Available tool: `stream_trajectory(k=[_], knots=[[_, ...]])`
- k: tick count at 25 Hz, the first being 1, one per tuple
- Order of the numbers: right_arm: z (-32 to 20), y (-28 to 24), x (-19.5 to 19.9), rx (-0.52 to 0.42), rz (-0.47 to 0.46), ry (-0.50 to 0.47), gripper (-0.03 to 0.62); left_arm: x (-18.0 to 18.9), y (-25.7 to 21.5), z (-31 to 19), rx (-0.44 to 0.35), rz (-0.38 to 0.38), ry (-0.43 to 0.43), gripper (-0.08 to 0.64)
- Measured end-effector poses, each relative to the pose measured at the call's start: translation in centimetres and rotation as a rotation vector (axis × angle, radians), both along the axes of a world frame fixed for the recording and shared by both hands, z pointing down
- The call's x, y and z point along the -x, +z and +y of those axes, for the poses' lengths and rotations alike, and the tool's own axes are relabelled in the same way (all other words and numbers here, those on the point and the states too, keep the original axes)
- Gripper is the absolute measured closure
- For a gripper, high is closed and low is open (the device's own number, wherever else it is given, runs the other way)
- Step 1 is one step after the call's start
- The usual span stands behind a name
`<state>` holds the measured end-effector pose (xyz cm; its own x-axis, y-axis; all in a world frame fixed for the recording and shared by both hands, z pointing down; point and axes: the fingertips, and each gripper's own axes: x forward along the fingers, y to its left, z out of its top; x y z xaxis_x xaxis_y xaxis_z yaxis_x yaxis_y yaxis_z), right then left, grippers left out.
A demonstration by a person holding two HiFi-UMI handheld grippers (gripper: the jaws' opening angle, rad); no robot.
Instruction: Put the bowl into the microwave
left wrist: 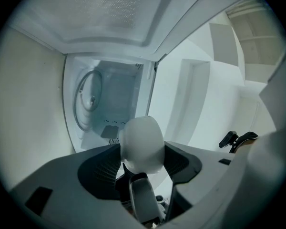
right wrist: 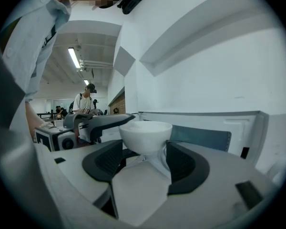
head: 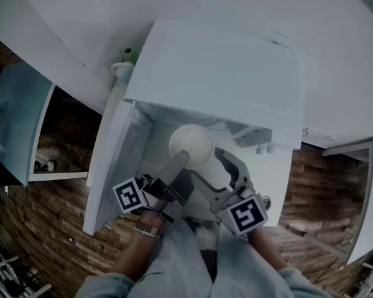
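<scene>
A white footed bowl (head: 191, 144) hangs at the mouth of the white microwave (head: 217, 73), whose door (head: 115, 166) stands swung out to the left. My left gripper (head: 180, 160), rolled on its side, is shut on the bowl's near-left rim. In the left gripper view the bowl (left wrist: 142, 144) fills the gap between the pads, with the oven cavity (left wrist: 109, 104) behind it. My right gripper (head: 210, 166) is open at the bowl's near-right side. In the right gripper view the upright bowl (right wrist: 145, 135) sits between the spread jaws, in front of the door (right wrist: 200, 137).
A green-capped bottle (head: 128, 56) stands behind the microwave's left corner. A pale table (head: 15, 117) is at the far left over wooden flooring. A person (right wrist: 86, 101) stands far off in the right gripper view. The oven's round turntable (left wrist: 88, 99) shows inside.
</scene>
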<state>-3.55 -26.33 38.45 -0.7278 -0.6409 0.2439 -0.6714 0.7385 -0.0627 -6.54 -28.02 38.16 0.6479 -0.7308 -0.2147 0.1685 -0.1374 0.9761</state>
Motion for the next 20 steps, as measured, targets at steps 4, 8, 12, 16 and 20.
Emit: stream_trajectory(k=[4, 8, 12, 16, 20], knots=[[-0.7, 1.2, -0.4, 0.029, -0.004, 0.027, 0.301, -0.4, 1.1, -0.7, 0.010, -0.028, 0.029, 0.302], [-1.3, 2.6, -0.5, 0.061, 0.008, 0.043, 0.302, -0.6, 2.5, -1.3, 0.034, -0.031, 0.050, 0.302], [-1.8, 3.7, -0.8, 0.078, 0.028, 0.058, 0.302, -0.8, 3.8, -1.9, 0.050, -0.030, 0.070, 0.303], [-2.7, 4.8, -1.1, 0.098, 0.034, 0.086, 0.302, -1.1, 4.9, -2.8, 0.058, -0.042, 0.093, 0.304], [-4.0, 5.9, -1.4, 0.101, 0.024, 0.111, 0.304, -1.5, 6.0, -4.1, 0.063, -0.060, 0.114, 0.304]])
